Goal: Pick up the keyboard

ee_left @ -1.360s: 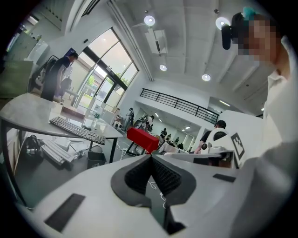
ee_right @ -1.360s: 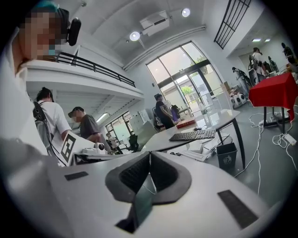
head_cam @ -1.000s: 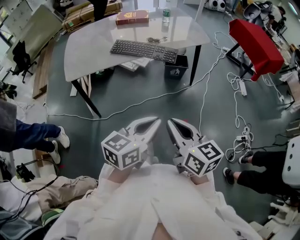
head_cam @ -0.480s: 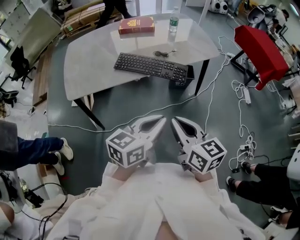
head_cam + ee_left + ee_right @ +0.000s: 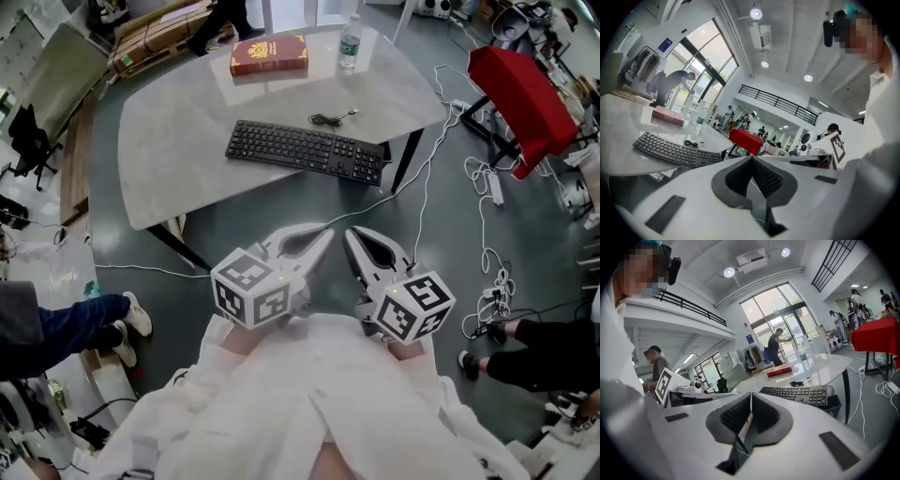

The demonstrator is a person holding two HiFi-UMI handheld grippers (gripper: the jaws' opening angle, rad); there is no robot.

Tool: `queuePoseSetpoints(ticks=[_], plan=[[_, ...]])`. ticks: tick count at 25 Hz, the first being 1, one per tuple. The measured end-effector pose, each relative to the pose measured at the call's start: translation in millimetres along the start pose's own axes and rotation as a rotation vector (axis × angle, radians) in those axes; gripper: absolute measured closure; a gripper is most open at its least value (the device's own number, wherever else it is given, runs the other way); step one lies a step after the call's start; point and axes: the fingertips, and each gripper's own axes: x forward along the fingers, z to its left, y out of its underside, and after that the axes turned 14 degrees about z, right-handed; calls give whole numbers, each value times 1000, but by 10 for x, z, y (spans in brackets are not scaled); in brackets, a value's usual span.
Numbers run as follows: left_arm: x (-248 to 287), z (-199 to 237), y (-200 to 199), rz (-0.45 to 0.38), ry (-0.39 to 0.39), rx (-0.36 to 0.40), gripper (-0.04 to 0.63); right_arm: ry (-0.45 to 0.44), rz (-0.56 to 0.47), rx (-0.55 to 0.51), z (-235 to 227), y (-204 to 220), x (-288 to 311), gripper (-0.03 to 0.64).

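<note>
A black keyboard (image 5: 306, 151) lies on the grey table (image 5: 187, 159), close to its near edge; it also shows in the left gripper view (image 5: 675, 151) and the right gripper view (image 5: 797, 394). My left gripper (image 5: 327, 235) and right gripper (image 5: 349, 234) are held side by side over the floor, short of the table, tips pointing at it. Both are shut with nothing between the jaws, and both are well apart from the keyboard.
On the table behind the keyboard lie a small black cable (image 5: 326, 119), a red book (image 5: 269, 54) and a water bottle (image 5: 350, 41). A red chair (image 5: 520, 89), white cords (image 5: 487, 178) and a power strip lie right. A seated person's shoes (image 5: 131, 323) show left.
Both grippers and the head have moved toward the table; the keyboard now appears nearer and lower in the head view. Jaws stayed shut.
</note>
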Motion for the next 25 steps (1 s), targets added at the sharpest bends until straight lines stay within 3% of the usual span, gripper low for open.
queuePoseSetpoints(ticks=[13,25], plan=[[302,517,-157,43,30,-34,581,46,27,45,-394,-163,395,584],[702,893,-443,52,29,-99,581,12,95,46,-790,-405,785,584]])
